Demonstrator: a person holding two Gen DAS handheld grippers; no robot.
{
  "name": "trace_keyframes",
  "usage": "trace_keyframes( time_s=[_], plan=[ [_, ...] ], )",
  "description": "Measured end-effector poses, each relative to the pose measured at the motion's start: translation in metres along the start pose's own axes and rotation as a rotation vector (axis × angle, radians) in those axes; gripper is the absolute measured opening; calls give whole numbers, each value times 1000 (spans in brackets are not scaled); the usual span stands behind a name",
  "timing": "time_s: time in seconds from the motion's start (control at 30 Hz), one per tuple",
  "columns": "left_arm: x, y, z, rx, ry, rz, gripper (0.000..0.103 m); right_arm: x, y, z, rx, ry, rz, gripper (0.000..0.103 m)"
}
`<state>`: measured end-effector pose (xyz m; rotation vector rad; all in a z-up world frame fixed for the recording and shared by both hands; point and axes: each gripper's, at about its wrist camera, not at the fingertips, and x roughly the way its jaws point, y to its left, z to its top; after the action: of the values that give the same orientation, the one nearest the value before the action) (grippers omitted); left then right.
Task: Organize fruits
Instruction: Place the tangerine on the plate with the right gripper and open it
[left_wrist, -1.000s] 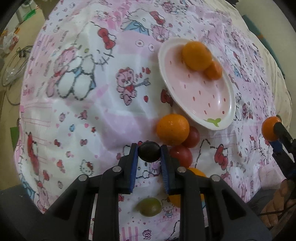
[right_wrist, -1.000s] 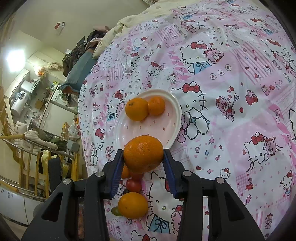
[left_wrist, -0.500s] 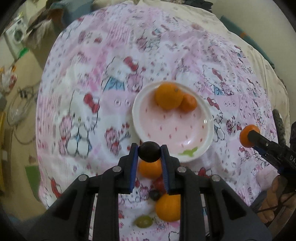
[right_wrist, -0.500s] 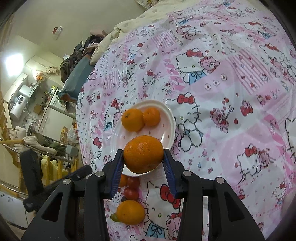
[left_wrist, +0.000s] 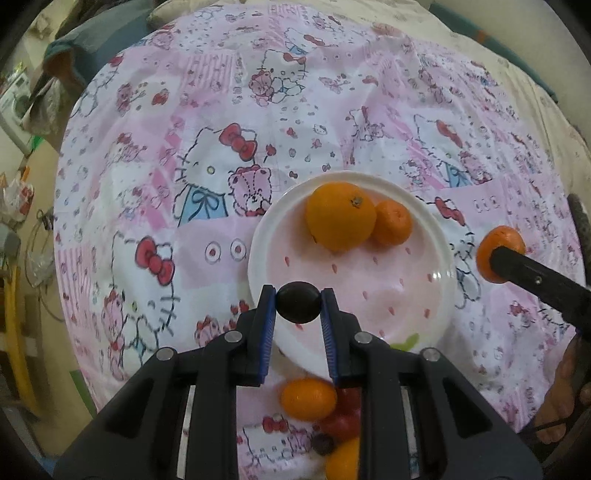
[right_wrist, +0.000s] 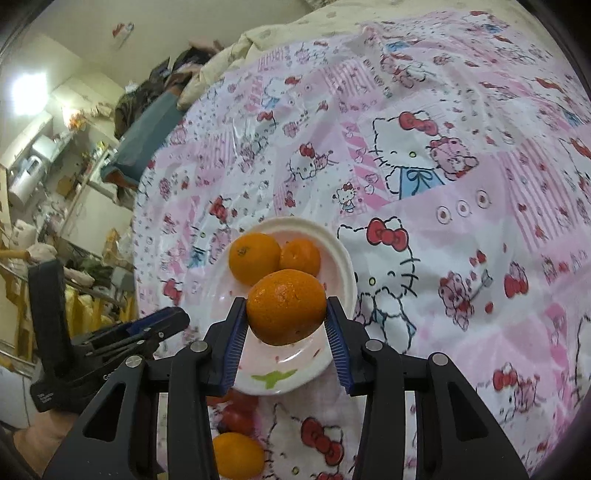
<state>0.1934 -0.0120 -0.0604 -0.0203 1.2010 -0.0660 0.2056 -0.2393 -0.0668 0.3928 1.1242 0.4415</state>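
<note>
Left hand-held gripper (left_wrist: 298, 308) is pinching a dark round fruit (left_wrist: 297, 307) between its blue pads, hanging over the near-left rim of the pink plate (left_wrist: 413, 306). On that plate a large orange (left_wrist: 340, 216) is sitting touching a smaller tangerine (left_wrist: 393, 222) on its right. Just below the plate, on the pink cartoon-print cloth (left_wrist: 207, 147) covering the bed, a loose orange (left_wrist: 308, 398), red tomatoes (left_wrist: 341, 421) and another orange (left_wrist: 343, 459) are lying close together. Right hand-held gripper (right_wrist: 286, 308) is clamping a big orange (right_wrist: 286, 306) over the plate's near half, with the two plated fruits just beyond it.
</note>
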Motion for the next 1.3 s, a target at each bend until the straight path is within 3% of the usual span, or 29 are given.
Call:
trace_keyframes(
  time_s=[0.47,1.23,1.27,1.3],
  plan=[
    [46,-9,10,54,41,-6,21,64,-10,5,-15,133,-41,44],
    [57,-1,13,26,62,-11,22,62,-22,12,65,113,-8,47],
    [57,-1,13,28,60,-11,22,61,-22,13,71,112,-6,47],
    [56,-1,13,29,58,-10,22,59,-23,14,78,105,6,59]
  ],
)
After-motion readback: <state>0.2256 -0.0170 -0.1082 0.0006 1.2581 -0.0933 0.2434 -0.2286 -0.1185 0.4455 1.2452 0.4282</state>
